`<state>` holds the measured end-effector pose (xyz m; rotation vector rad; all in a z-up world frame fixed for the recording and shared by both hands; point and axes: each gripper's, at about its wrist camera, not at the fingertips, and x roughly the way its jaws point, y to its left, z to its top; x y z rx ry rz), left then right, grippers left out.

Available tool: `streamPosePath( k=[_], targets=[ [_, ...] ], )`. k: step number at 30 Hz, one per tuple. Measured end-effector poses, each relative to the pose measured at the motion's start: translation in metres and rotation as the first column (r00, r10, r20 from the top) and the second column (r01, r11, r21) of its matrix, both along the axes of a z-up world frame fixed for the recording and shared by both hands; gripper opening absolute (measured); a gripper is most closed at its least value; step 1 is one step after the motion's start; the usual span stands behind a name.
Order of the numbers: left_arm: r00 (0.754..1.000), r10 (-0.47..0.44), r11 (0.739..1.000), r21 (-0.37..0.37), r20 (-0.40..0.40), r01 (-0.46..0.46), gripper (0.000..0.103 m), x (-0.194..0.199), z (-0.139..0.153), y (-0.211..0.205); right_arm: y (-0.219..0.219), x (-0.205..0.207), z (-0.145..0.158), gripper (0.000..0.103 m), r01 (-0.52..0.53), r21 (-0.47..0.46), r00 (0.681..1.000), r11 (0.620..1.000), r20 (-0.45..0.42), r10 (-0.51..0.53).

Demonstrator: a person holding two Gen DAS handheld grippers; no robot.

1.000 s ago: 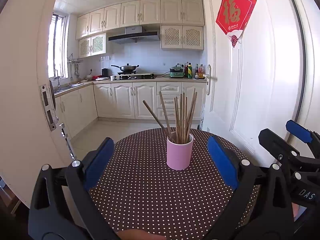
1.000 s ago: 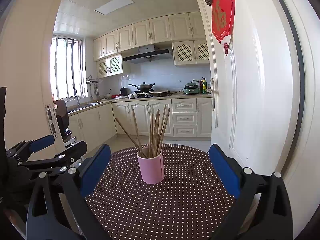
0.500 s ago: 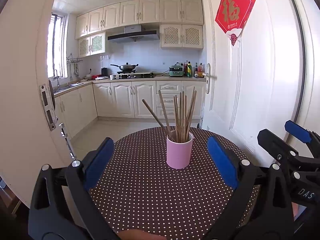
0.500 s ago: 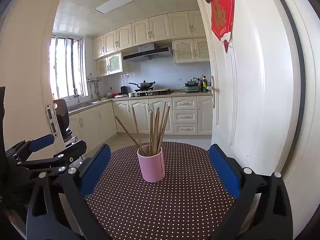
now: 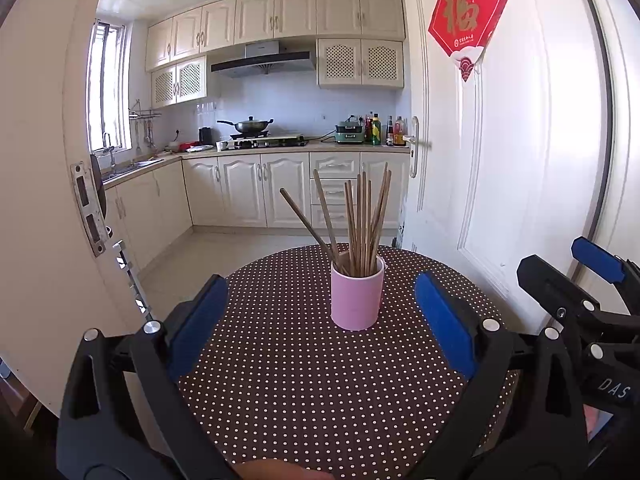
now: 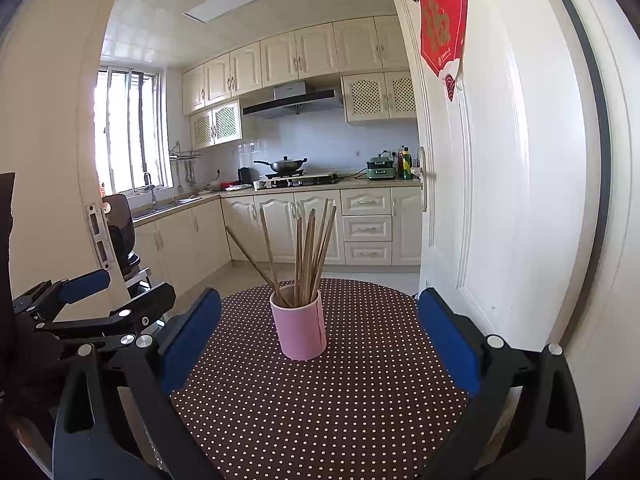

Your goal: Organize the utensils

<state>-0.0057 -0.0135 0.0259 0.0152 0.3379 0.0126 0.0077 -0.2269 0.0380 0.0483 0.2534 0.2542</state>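
One pink cup (image 5: 357,299), roughly ten wooden chopsticks (image 5: 362,222) standing in it, one dotted surface (image 5: 304,380), two tools

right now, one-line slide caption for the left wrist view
Open left gripper faces a pink cup of wooden chopsticks on a polka-dot table, kitchen beyond.

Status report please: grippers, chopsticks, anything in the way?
Left gripper open, empty. Right gripper open, empty. Chopsticks standing in pink cup on table. Nothing in the way.
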Motion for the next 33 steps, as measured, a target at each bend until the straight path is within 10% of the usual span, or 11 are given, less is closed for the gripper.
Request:
streamPosePath(
  k=[33],
  targets=[
    [1.000, 0.001, 1.000, -0.002, -0.020, -0.001, 0.093, 0.0025, -0.0055, 0.0062, 0.0038, 0.0047, -0.0059, 0.095, 0.006, -0.003, 1.000, 1.000, -0.022, -0.006]
  ],
)
